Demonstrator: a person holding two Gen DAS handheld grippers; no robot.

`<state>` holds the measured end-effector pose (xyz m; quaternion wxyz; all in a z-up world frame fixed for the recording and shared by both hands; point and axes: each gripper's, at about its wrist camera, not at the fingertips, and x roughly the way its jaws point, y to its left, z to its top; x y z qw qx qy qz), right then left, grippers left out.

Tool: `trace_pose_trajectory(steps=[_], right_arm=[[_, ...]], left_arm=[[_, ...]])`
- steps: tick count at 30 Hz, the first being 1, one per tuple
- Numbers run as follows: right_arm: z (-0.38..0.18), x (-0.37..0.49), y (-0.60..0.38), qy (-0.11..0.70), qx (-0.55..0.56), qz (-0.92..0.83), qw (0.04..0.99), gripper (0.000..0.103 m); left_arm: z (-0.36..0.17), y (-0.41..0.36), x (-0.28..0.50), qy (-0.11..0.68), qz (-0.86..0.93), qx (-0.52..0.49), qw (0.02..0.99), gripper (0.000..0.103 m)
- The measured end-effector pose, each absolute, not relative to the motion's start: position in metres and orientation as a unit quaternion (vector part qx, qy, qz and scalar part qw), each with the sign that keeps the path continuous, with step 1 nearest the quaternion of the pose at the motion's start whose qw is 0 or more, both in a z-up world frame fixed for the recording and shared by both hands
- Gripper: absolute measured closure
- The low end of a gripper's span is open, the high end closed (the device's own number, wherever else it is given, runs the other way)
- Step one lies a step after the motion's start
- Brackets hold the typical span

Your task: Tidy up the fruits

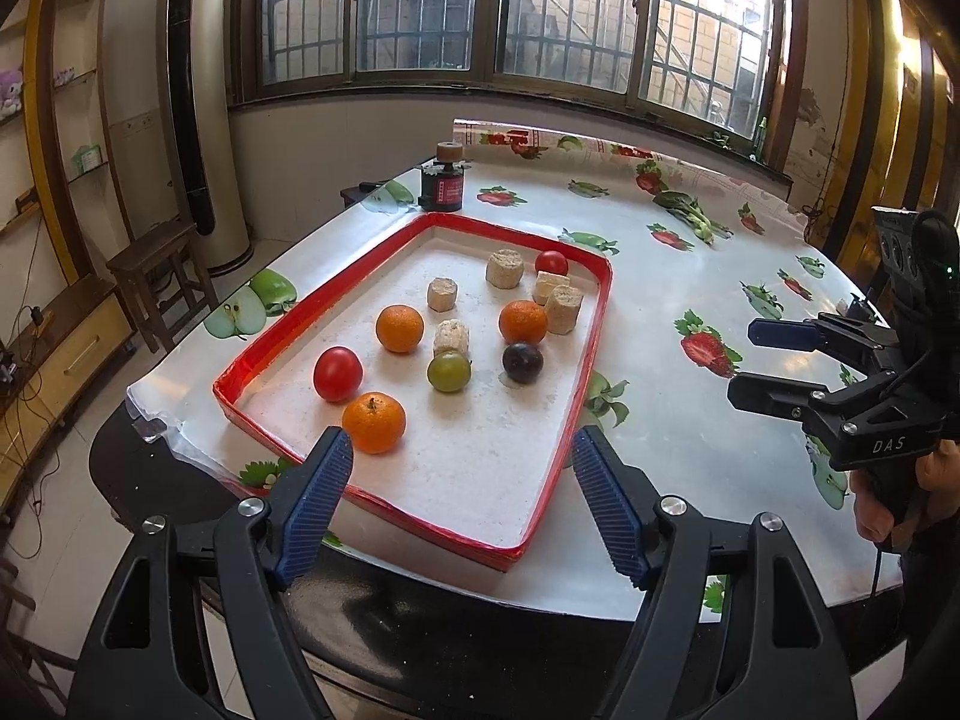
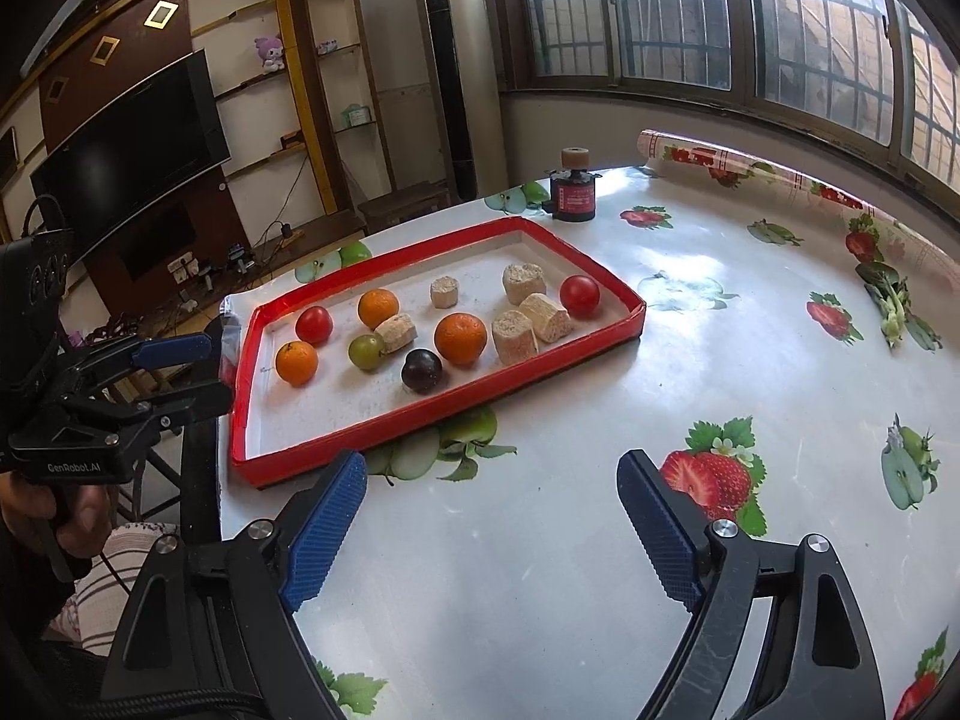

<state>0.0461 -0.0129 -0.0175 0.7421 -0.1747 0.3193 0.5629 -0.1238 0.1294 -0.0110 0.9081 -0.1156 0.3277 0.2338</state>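
Note:
A red-rimmed tray [image 1: 600,312] [image 2: 432,402] lies on the fruit-print tablecloth. In it are three oranges [image 1: 399,329] [image 2: 460,338], two red tomatoes [image 1: 338,373] [image 2: 579,296], a green fruit [image 1: 449,371] [image 2: 366,351], a dark plum [image 1: 522,362] [image 2: 421,370] and several beige cylinder chunks [image 1: 564,309] [image 2: 515,337]. My left gripper [image 1: 461,438] [image 2: 219,369] hangs open over the tray's near end, nothing between its blue pads. My right gripper [image 2: 492,462] [image 1: 741,360] stands open over bare cloth to the right of the tray, holding nothing.
A dark jar with a cork lid [image 1: 442,183] [image 2: 573,195] stands just past the tray's far corner. The cloth's rolled end [image 1: 600,150] lines the far table edge. A wooden stool [image 1: 159,276] and a tall air conditioner [image 1: 192,120] stand left of the table.

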Motion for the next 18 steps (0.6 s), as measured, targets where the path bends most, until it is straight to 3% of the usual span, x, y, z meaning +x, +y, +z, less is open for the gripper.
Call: trace_pose_trajectory(steps=[3,18], right_arm=[[-0.016,0.040,-0.021,0.308,-0.183,0.569,0.740,0.013],[-0.005,0.014,-0.041,0.261,-0.204,0.614,0.717,0.012]], left_arm=[[-0.009,0.125,-0.129,0.322,0.239,-0.109,0.909,0.022],[0.001,0.098,-0.145,0.311,0.248,-0.077,0.914,0.022]])
